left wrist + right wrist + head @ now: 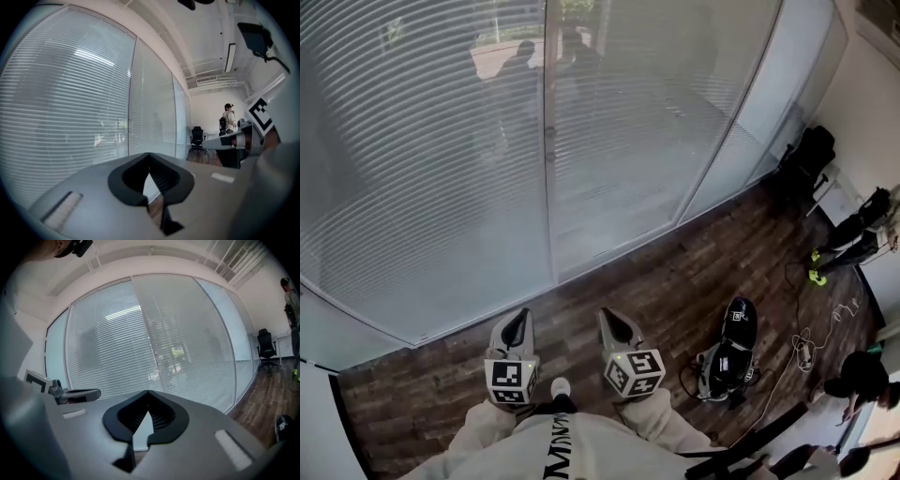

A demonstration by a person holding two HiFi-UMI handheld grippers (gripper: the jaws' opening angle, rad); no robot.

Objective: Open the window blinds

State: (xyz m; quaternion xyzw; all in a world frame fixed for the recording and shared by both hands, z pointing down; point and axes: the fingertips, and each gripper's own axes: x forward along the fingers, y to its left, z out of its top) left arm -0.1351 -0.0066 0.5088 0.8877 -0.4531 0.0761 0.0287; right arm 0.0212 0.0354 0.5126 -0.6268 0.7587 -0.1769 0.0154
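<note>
Window blinds point(422, 159) hung closed ahead, slats level; the left gripper point(518, 319) stood nearer them than the right gripper point(614, 319), both jaws pressed together, empty.

The window blinds point(422, 159) are pale grey, with thin horizontal slats. They hang fully lowered in tall sections side by side, slats turned nearly shut, with dim light passing through.
</note>
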